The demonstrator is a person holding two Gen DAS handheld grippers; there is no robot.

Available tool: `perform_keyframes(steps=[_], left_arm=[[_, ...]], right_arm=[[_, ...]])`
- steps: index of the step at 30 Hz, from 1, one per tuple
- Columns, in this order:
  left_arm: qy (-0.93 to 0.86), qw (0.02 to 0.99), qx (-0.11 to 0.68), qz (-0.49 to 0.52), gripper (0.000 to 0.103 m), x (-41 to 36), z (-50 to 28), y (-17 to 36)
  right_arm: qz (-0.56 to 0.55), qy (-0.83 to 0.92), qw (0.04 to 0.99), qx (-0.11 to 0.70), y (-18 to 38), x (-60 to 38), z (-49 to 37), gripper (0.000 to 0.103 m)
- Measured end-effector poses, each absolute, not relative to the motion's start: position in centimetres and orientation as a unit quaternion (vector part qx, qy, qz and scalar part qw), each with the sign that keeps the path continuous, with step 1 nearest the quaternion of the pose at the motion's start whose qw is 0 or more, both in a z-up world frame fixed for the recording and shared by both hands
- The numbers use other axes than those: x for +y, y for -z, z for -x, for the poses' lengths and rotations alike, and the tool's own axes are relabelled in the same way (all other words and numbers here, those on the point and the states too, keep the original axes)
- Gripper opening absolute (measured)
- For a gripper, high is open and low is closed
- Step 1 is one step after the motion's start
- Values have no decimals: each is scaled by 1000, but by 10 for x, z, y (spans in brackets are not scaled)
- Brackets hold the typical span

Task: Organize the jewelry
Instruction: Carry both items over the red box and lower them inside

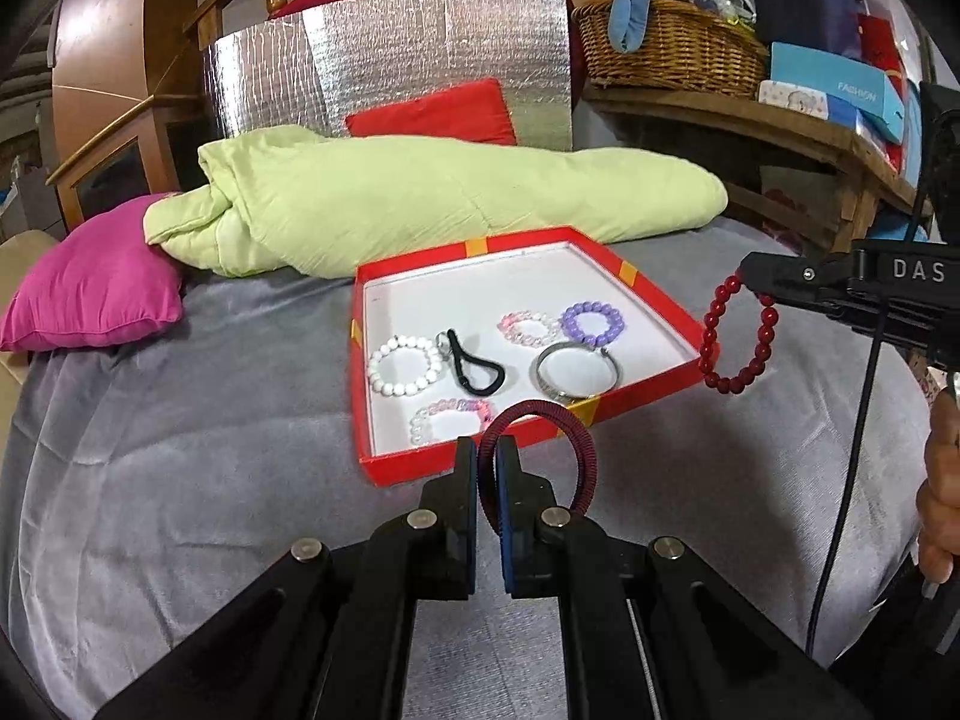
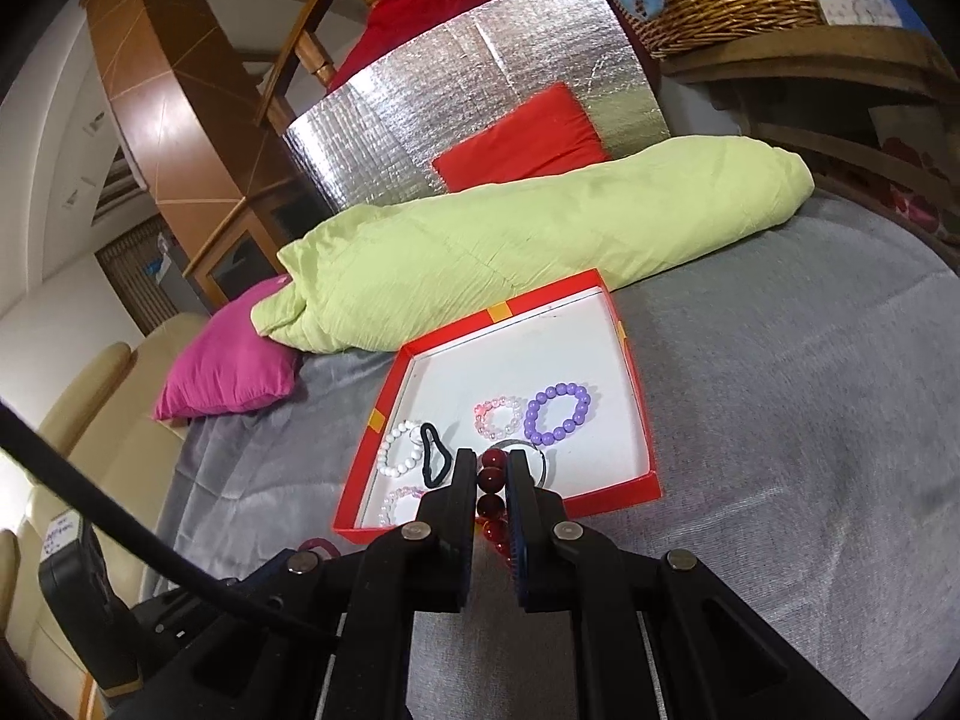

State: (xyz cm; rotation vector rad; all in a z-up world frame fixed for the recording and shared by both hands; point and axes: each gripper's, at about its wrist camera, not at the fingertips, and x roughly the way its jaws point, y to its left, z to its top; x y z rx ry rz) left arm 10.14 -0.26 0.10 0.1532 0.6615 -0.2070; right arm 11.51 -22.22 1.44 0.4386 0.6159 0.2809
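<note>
home bedroom: bed (image 1: 180,510), pillow (image 1: 90,294), quilt (image 1: 420,198)

Grey bedspread (image 1: 180,468) covers the bed. Rolled green quilt (image 1: 432,204) lies across it, magenta pillow (image 1: 90,294) at its left end. Behind: silver foil panel (image 1: 390,60) with red cushion (image 1: 432,114) leaning against it. Wooden cabinet (image 1: 102,60) stands to the left. Wooden shelf (image 1: 750,120) to the right carries a wicker basket (image 1: 672,48) and boxes (image 1: 834,90). Cream sofa (image 2: 90,396) sits beside the bed. White walls (image 2: 36,150). Lighting even.
</note>
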Motion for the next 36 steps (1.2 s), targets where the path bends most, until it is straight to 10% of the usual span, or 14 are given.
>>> perform_keyframes(steps=[36], left_arm=[[53, 943, 309, -108, 6, -18, -197, -7]], right_arm=[[-270, -121, 905, 305, -16, -223, -230, 10]])
